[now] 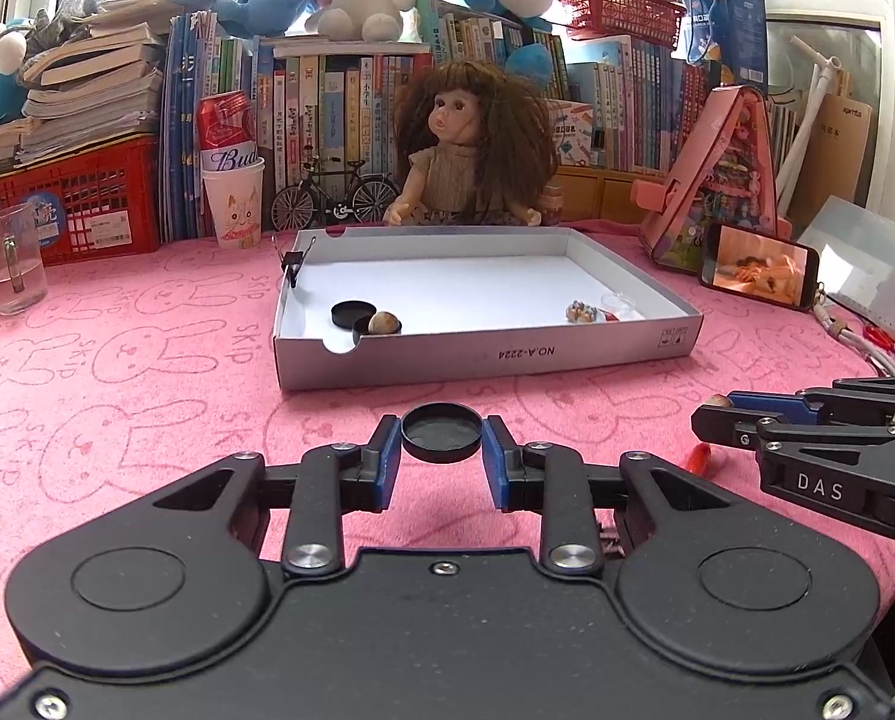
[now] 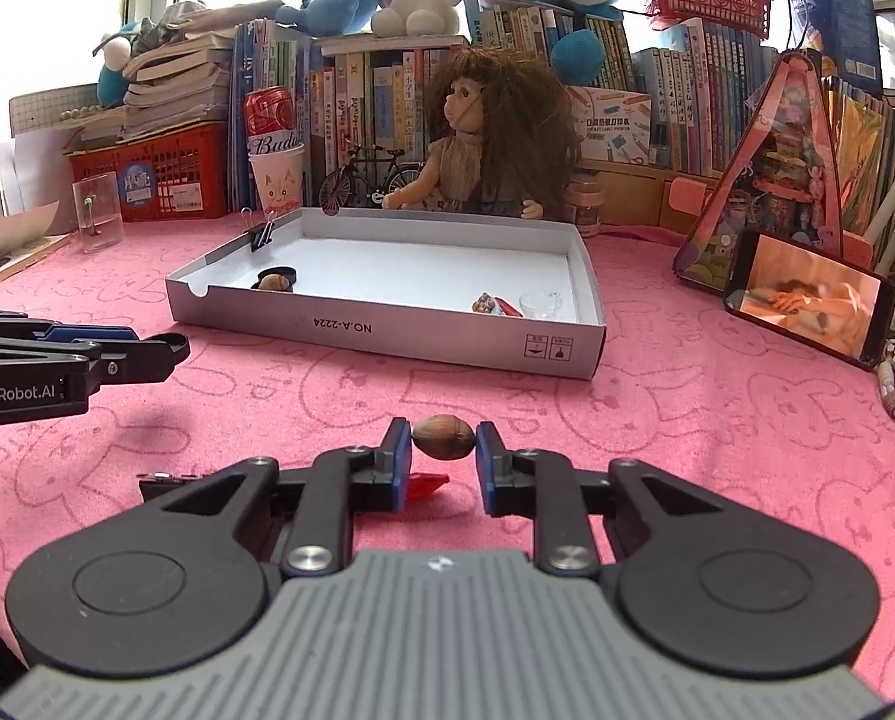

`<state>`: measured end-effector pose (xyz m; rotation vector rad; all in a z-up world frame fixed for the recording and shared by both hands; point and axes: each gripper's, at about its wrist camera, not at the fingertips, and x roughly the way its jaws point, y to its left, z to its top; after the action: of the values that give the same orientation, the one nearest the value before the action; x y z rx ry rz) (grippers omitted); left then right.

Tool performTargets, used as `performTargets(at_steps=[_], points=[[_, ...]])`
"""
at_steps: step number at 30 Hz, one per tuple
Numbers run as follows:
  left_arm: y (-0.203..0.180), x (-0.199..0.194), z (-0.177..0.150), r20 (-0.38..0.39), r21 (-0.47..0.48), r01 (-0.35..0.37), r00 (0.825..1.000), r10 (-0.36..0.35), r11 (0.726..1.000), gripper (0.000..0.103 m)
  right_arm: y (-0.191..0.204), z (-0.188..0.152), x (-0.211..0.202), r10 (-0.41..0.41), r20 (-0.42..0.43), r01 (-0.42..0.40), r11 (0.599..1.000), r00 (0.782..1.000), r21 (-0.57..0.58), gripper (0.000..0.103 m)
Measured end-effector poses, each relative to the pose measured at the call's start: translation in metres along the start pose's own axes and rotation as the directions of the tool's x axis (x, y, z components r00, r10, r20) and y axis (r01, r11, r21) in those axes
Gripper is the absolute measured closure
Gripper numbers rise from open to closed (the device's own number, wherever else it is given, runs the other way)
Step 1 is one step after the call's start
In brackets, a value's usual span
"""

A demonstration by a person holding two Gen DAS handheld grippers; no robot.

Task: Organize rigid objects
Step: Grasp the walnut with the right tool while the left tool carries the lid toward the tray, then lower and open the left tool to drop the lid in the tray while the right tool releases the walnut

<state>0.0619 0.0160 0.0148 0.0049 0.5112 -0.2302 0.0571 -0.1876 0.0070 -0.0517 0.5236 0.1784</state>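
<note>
Black and round, a little cap [image 1: 441, 432] sits squeezed in the left gripper [image 1: 441, 441], low over the pink tabletop [image 1: 147, 372]. Straight ahead is the white box [image 1: 483, 354], open on top, with nothing in the way. To the right, the right gripper [image 2: 443, 447] squeezes a brown nut [image 2: 443, 438], its long side lying across. The box is ahead and a bit left of it. A red bit [image 2: 426, 486] lies under that gripper.

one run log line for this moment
left tool: shut on black lid | right tool: shut on nut | white box: ahead, open
</note>
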Motion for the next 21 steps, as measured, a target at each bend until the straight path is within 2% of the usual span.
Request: performTargets(at_steps=[11, 21], points=[[0.000, 0.028, 0.032, 0.027, -0.031, 0.014, 1.000, -0.013, 0.999, 0.076, -0.007, 0.030, 0.024, 0.001, 0.039, -0.004, 0.998, 0.999, 0.059, 0.075], [0.005, 0.078, 0.063, 0.011, -0.064, -0.005, 1.000, 0.005, 0.998, 0.076, -0.016, 0.053, 0.062, -0.002, 0.023, -0.001, 0.993, 1.000, 0.120, 0.075]])
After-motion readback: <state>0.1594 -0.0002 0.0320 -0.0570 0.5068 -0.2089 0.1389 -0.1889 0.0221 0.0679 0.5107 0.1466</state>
